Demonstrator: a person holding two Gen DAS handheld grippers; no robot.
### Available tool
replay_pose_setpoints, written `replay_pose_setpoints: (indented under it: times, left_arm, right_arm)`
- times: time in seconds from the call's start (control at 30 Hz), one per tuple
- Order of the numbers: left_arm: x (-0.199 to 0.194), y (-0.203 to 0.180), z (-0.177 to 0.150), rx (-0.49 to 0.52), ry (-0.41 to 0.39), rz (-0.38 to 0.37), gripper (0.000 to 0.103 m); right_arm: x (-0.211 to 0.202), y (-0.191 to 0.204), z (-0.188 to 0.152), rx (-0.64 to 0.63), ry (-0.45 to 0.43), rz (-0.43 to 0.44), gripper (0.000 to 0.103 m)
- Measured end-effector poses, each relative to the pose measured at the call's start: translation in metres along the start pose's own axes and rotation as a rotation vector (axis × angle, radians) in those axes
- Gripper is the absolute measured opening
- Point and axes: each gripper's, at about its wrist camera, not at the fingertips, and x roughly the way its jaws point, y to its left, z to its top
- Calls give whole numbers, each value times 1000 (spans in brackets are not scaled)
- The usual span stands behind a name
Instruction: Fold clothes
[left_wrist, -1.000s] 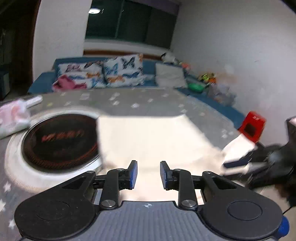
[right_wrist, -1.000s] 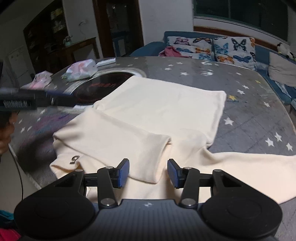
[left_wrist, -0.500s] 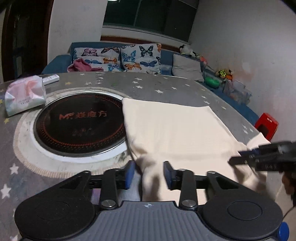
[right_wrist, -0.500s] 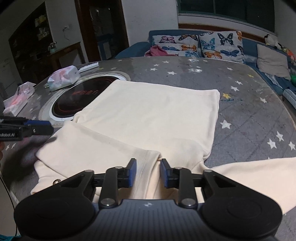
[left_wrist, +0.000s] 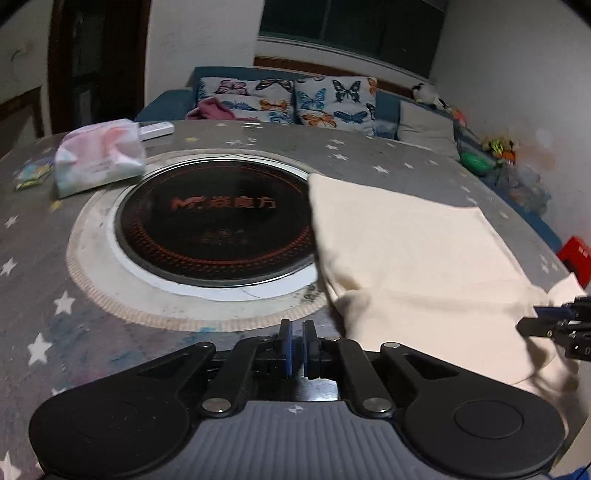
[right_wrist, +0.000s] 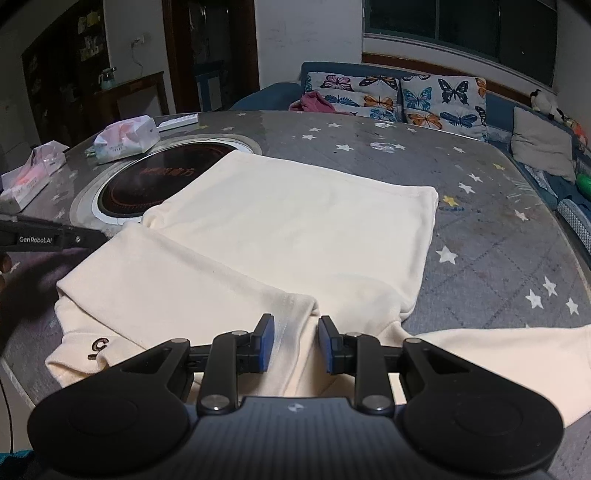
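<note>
Cream sweatshirt (right_wrist: 295, 229) lies flat on the round grey star-print table (right_wrist: 498, 236), its far left corner overlapping the edge of the black induction hob (left_wrist: 214, 221) set into the tabletop. One sleeve is folded across the near part of the body; the other trails off to the right along the table edge.

Left gripper (left_wrist: 297, 349): blue pads pressed together, nothing between them, over bare tablecloth just left of the garment's near corner. Its jaws have just closed.

Right gripper (right_wrist: 296, 343): jaws part-way apart, straddling the cuff end of the folded sleeve; fabric sits between the pads, but whether they actually press it, cannot tell.

Tissue pack (left_wrist: 99, 155) sits at the hob's far left rim, white remote (left_wrist: 155, 129) just behind it. Butterfly cushions (right_wrist: 399, 96) on the blue sofa (right_wrist: 280, 88) beyond the table.
</note>
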Motion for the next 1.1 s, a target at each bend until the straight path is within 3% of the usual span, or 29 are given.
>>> replay_pose_setpoints:
  times: [0.2, 0.4, 0.5, 0.7, 0.97, 1.03, 1.1]
  left_arm:
    - [-8, -29, 16, 70, -56, -150, 8]
    - [22, -40, 15, 102, 14, -140, 9]
    - [22, -40, 13, 112, 20, -143, 13]
    - [16, -54, 16, 142, 3, -150, 32]
    - [3, -80, 18, 198, -13, -189, 47]
    - [2, -87, 17, 214, -13, -198, 47]
    - [2, -92, 16, 224, -6, -202, 48]
  right_arm:
    - [-10, 9, 2, -36, -44, -14, 25]
    - [-4, 7, -4, -46, 0, -25, 25]
    - [-20, -4, -7, -11, -29, -39, 25]
    - [-42, -52, -23, 126, -60, -199, 26]
    - [-61, -129, -49, 318, -85, -458, 27]
    - [-59, -142, -54, 353, -85, -494, 35]
    - [-58, -155, -58, 387, -85, -527, 36]
